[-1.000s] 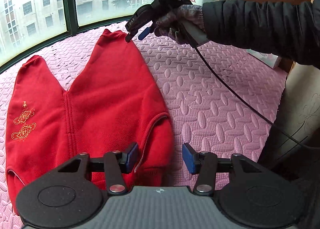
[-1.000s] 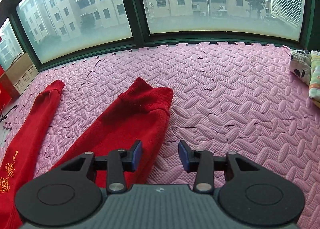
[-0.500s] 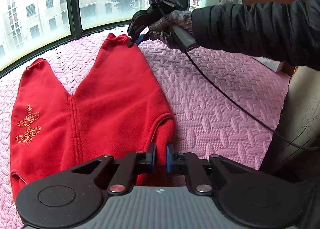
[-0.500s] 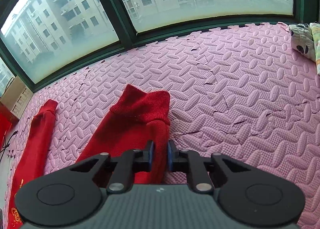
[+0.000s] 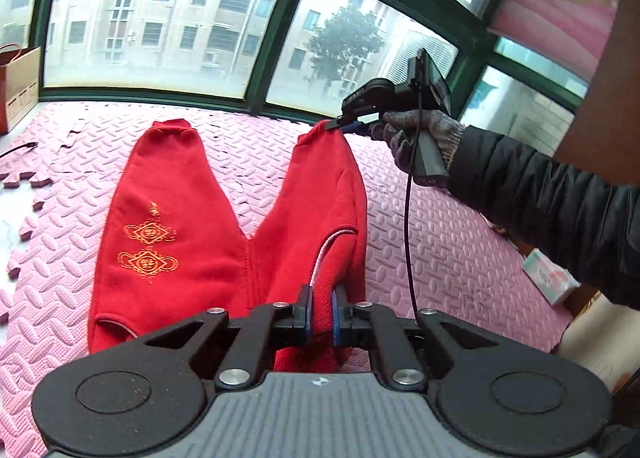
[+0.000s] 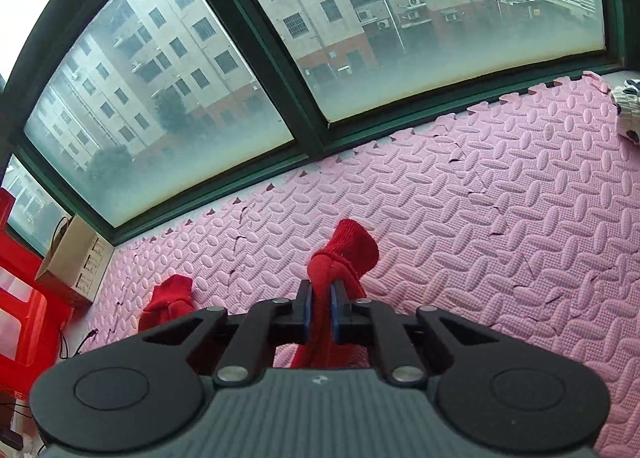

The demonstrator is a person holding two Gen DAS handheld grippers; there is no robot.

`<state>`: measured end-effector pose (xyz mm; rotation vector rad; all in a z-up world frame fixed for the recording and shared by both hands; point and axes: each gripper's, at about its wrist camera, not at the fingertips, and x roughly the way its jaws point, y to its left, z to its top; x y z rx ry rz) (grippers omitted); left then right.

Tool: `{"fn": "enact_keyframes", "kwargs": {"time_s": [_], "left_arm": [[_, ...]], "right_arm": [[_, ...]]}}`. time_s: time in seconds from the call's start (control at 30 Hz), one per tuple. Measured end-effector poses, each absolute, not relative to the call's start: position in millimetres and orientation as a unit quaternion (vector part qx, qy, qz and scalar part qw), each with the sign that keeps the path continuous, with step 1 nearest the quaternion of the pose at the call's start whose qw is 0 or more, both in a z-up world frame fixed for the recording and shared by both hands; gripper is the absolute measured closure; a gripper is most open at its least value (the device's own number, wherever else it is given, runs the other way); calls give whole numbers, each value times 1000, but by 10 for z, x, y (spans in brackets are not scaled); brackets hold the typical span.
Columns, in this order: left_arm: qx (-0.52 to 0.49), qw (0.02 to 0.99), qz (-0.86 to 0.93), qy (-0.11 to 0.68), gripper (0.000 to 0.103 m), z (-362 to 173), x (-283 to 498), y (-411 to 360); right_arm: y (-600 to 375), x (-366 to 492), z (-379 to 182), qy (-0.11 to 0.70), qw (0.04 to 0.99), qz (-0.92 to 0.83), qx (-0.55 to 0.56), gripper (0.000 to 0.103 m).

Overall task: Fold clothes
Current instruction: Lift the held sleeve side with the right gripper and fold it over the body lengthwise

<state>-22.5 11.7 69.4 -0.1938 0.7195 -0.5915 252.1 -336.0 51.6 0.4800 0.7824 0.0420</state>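
Both grippers (image 5: 320, 312) (image 6: 319, 309) around red trousers (image 5: 168, 242)

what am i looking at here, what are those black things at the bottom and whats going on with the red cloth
No robot here: a person holds a hand-held clamp in each hand, with a camera on each looking along its two fingers. The black shape at the bottom of each picture is that clamp. The left tool is shut on the waist end of the red trousers, which lie on the pink foam mat. The right tool, also seen from the left camera in a gloved hand, is shut on one leg cuff, lifting it off the mat.
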Motion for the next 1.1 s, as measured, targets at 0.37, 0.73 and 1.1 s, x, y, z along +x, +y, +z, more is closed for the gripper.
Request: {"fn": "enact_keyframes", "kwargs": {"time_s": [0.37, 0.73, 1.1], "left_arm": [[-206, 893, -214, 337, 94, 620, -194, 844], [-279, 879, -159, 353, 95, 382, -313, 1204], [-295, 869, -155, 367, 95, 274, -347, 1335]], "right_arm": [[-2233, 3044, 728, 359, 912, 51, 190, 95], [-955, 3415, 314, 400, 896, 133, 138, 92], [-1118, 3308, 414, 408, 895, 169, 71, 83]]}}
